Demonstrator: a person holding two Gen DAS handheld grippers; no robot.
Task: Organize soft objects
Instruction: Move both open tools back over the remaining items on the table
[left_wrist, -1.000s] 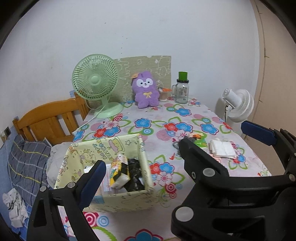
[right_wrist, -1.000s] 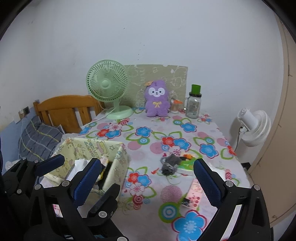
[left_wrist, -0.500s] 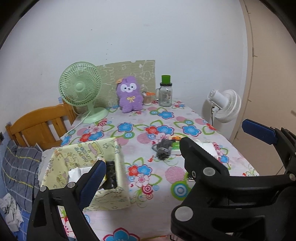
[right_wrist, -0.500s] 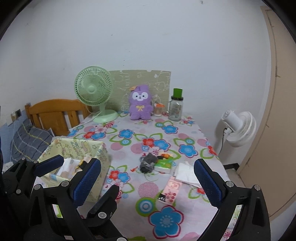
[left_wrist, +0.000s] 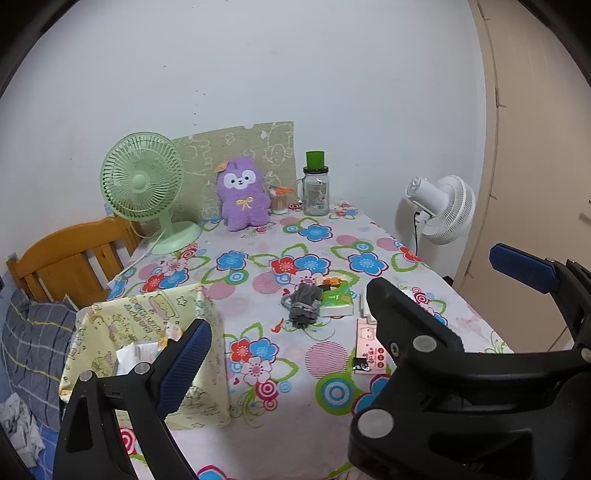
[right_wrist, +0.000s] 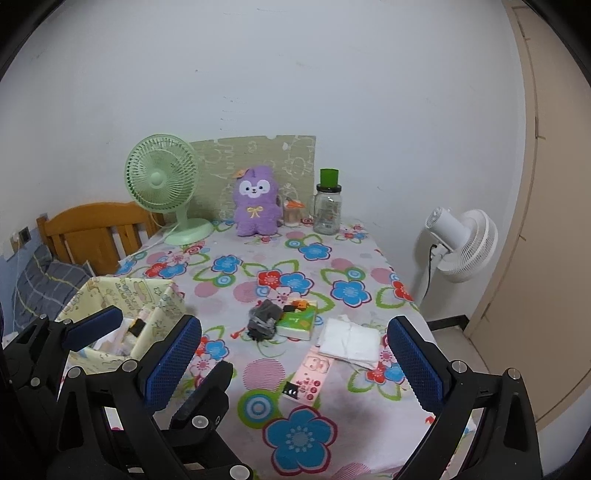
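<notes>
A yellow fabric box (left_wrist: 147, 321) (right_wrist: 125, 295) stands at the table's near left with packets and white paper inside. Mid-table lie a grey rolled cloth (left_wrist: 304, 302) (right_wrist: 264, 319), a green tissue pack (left_wrist: 338, 301) (right_wrist: 299, 319), a white folded cloth (right_wrist: 349, 341) and a pink packet (right_wrist: 312, 374). A purple plush (left_wrist: 243, 197) (right_wrist: 256, 201) sits upright at the back. My left gripper (left_wrist: 349, 290) is open and holds nothing, hovering near the table's front edge beside the box. My right gripper (right_wrist: 294, 328) is open and holds nothing too, close beside the left one.
At the back stand a green desk fan (left_wrist: 142, 192), a patterned board and a glass jar with a green lid (left_wrist: 316, 188). A white floor fan (right_wrist: 461, 243) is right of the table. A wooden bed frame (left_wrist: 70, 258) and grey pillow are on the left.
Both grippers have drawn back from the table and the box. The box looks smaller and lower left, and more of the tablecloth shows. Both stay open.
</notes>
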